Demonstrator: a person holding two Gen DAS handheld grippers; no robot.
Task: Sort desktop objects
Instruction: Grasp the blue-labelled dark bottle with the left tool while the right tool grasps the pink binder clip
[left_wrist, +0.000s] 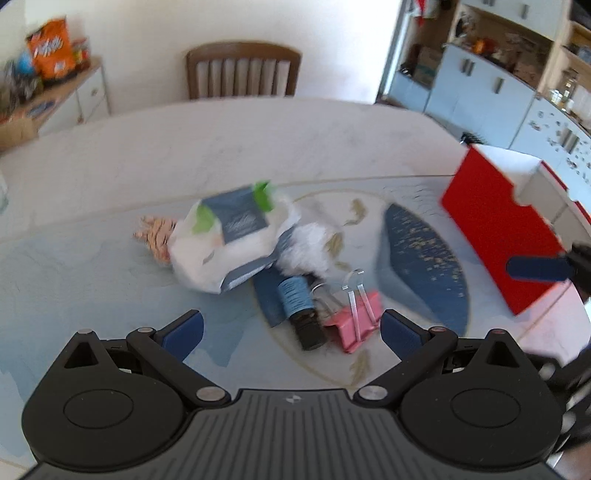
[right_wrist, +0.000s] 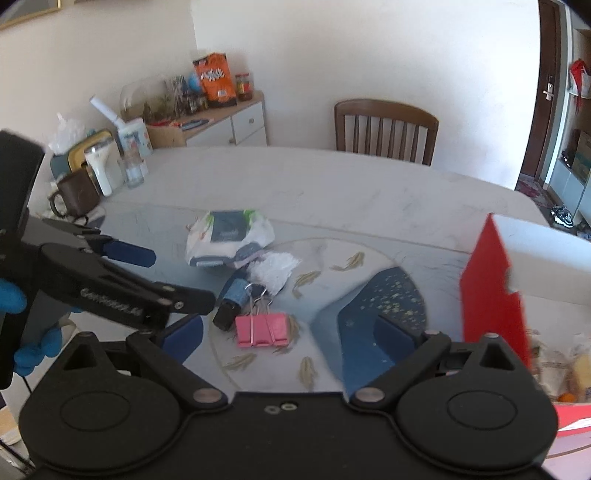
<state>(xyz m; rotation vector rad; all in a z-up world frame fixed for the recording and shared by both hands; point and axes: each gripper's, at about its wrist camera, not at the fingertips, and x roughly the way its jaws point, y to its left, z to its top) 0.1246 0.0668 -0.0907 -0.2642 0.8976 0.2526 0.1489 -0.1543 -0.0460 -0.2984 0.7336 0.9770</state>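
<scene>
Jaws: both grippers spread wide and empty; left gripper (left_wrist: 291, 334) and right gripper (right_wrist: 290, 341) hang over the pile, pads clear of everything.
Objects: pink binder clip (left_wrist: 352, 325) lies nearest, just beside a blue thread spool (left_wrist: 295, 297); behind them a white fluffy tuft (left_wrist: 308, 251), a tissue packet (left_wrist: 232, 240) and a striped cloth piece (left_wrist: 157, 234).
Bin: red box (left_wrist: 495, 229) stands to the right, well apart from the pile.
Technique: probably start with the clip (it is nearest and lies alone); straddle its pink body, not the wire handles, and close squarely so it cannot pivot.
Surface: white table (left_wrist: 258, 144) under a glossy printed mat (left_wrist: 74, 273).
Room: wooden chair (left_wrist: 242, 70) at the far edge, a cluttered sideboard (right_wrist: 221, 122) by the wall.
</scene>
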